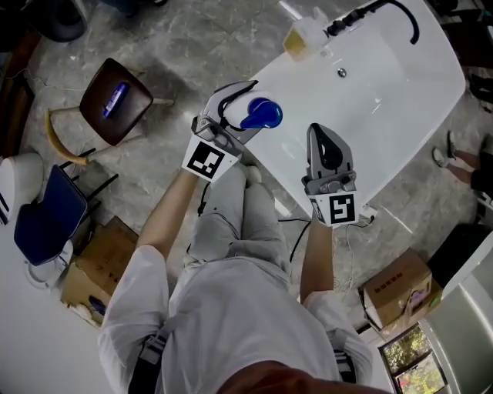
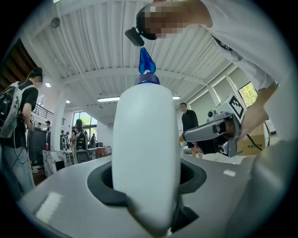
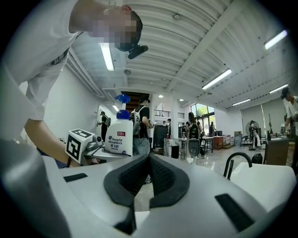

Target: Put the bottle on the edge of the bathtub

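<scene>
A white bottle [image 1: 260,114] with a blue pump top is clamped upright in my left gripper [image 1: 237,106], which hovers over the near left rim of the white bathtub [image 1: 431,100]. In the left gripper view the bottle [image 2: 146,153] fills the space between the jaws, with the right gripper [image 2: 212,134] off to its right. My right gripper [image 1: 324,140] hangs over the tub's near edge, jaws shut with nothing in them. The right gripper view shows its own tips [image 3: 149,160] pressed together, and the bottle [image 3: 118,135] in the left gripper [image 3: 93,148] to the left.
A black faucet [image 1: 385,11] and a yellowish soap item [image 1: 296,42] sit at the tub's far end. On the stone floor stand a brown stool [image 1: 115,100], a blue chair [image 1: 46,215] and cardboard boxes [image 1: 100,269] [image 1: 400,296]. Several people stand in the background [image 3: 195,132].
</scene>
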### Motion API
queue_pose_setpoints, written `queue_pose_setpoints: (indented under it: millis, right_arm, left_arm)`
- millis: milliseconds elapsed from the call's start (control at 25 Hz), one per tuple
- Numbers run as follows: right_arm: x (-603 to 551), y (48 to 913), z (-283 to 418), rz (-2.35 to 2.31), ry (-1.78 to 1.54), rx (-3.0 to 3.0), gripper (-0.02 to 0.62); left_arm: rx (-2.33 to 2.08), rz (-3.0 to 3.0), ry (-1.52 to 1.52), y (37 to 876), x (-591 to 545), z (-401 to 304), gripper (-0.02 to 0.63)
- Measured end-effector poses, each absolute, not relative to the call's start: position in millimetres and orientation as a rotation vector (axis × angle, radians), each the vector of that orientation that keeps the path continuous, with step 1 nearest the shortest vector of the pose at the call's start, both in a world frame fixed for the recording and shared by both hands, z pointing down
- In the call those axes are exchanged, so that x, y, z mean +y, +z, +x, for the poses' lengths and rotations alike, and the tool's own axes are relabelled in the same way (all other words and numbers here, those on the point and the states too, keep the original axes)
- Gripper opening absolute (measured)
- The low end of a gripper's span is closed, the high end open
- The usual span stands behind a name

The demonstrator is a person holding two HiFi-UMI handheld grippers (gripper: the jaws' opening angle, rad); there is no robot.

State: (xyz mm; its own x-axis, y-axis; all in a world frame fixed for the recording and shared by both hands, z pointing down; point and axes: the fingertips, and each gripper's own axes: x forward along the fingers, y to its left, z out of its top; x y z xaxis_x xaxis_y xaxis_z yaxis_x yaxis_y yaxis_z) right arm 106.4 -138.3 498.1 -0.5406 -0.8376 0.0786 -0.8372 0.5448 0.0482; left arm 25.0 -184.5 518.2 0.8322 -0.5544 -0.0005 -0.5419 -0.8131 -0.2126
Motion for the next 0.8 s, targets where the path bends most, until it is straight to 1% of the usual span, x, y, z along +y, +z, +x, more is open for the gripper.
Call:
queue_pose_setpoints:
  millis: [160,400,560,800]
  right_arm:
    - [-157,558,107,1.449,-0.005,-2.695,0.002]
    - [-174,638,99,1.448,0.028,-2.73,0.002]
    - [-180,671,99,1.451,0.056,-2.748,0.002]
    - [-183,696,102,1.465,0.092,-2.746,0.002]
  left_arm:
    - [0.821,-2.829,-0.066,591,-209,31,0.249]
    - [0.798,-2.857,-0.129,692,-227,29,0.249]
    - [0.788,-2.909,-0.132,734,-232,31,0.249]
    - [0.697,-2.96,-0.154,773,-233,38,0.247]
